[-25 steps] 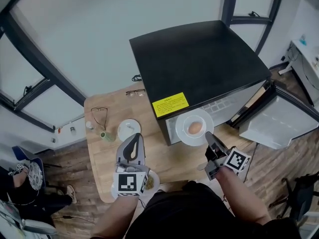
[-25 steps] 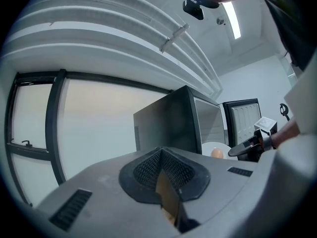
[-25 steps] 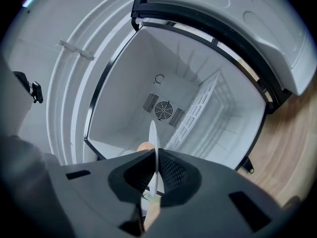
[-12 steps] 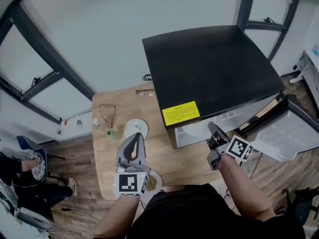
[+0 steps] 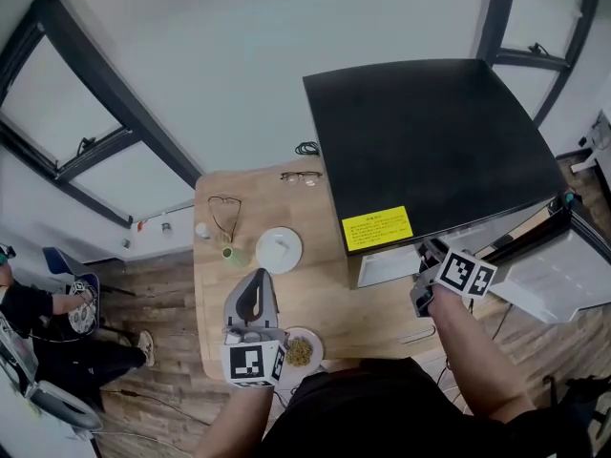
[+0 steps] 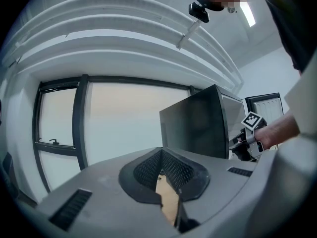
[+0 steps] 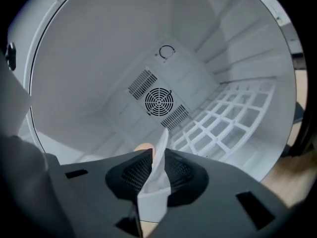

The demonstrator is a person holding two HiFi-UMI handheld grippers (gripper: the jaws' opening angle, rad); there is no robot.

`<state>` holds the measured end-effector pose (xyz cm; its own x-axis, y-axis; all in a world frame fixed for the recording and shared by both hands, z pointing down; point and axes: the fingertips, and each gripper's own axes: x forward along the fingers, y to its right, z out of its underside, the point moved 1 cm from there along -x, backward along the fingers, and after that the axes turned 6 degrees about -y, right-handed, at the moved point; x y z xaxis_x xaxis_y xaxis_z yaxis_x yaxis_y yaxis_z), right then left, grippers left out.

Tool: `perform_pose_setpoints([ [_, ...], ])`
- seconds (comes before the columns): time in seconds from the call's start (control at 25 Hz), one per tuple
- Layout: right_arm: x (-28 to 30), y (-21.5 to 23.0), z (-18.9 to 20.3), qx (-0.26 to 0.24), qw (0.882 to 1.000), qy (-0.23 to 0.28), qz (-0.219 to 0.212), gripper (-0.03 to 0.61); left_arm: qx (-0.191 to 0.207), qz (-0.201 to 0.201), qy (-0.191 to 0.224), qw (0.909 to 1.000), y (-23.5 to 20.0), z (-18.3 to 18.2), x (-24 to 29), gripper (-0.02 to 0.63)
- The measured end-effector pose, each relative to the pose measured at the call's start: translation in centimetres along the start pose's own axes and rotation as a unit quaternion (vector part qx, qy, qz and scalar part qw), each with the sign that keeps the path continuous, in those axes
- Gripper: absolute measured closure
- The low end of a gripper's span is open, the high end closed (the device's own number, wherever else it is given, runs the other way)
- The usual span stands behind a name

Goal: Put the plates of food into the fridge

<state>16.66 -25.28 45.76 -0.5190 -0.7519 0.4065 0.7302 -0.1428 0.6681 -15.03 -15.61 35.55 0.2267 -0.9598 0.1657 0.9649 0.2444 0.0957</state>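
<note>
Judged the job partly done, with more outstanding than finished. Had the right gripper (image 7: 158, 152) inside the open mouth of the black box-shaped fridge (image 5: 430, 132) at the right side of the wooden desk (image 5: 325, 294), beside the white-lined door (image 5: 563, 265) swung wide. Held there a round white plate (image 7: 153, 197) bearing a tan, rounded piece of food (image 7: 143, 148), rim between the jaws, well within the white cavity, facing the round fan grille (image 7: 158, 102) and beside the white wire shelf (image 7: 223, 118). Had just been opening those jaws: slightly apart, seemingly no longer pinching the rim between them. Could not tell whether set down on the fridge floor or hanging above it. Held the left gripper (image 5: 257, 280) low over the desk's near edge, jaws pressed together on nothing. Saw outside the fridge, just right of that gripper at the near edge, a small white plate of greenish-brown food (image 5: 300, 350), untouched, and nearer the desk's middle a round white dish (image 5: 279, 249) with contents too small to make out. Reckoned as outstanding: drawing the right gripper clear of the first plate, carrying in the remaining plate or plates, and probably shutting the door.
</note>
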Motion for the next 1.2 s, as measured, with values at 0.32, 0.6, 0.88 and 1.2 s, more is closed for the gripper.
perform_pose_setpoints([
  [0.32,1.5,-0.2,-0.1,-0.138,0.986,-0.04,0.084,0.422,-0.009,-0.017,0.006,0.9998,-1.1,0.1,-1.1,0.611],
  [0.6,0.9,0.8,0.3,-0.165,0.978,-0.032,0.127,0.35,-0.015,-0.027,0.008,0.9995,-2.0,0.7,-2.9,0.611],
  [0.88,-1.4,-1.6,0.1,-0.2,0.973,0.013,0.115,0.35,-0.02,-0.028,0.021,0.9992,-2.9,0.6,-4.9,0.611],
  [1.2,-5.4,-5.1,1.9,-0.234,0.964,0.08,0.093,0.35,-0.004,-0.013,0.022,0.9997,-4.2,1.1,-8.3,0.611],
])
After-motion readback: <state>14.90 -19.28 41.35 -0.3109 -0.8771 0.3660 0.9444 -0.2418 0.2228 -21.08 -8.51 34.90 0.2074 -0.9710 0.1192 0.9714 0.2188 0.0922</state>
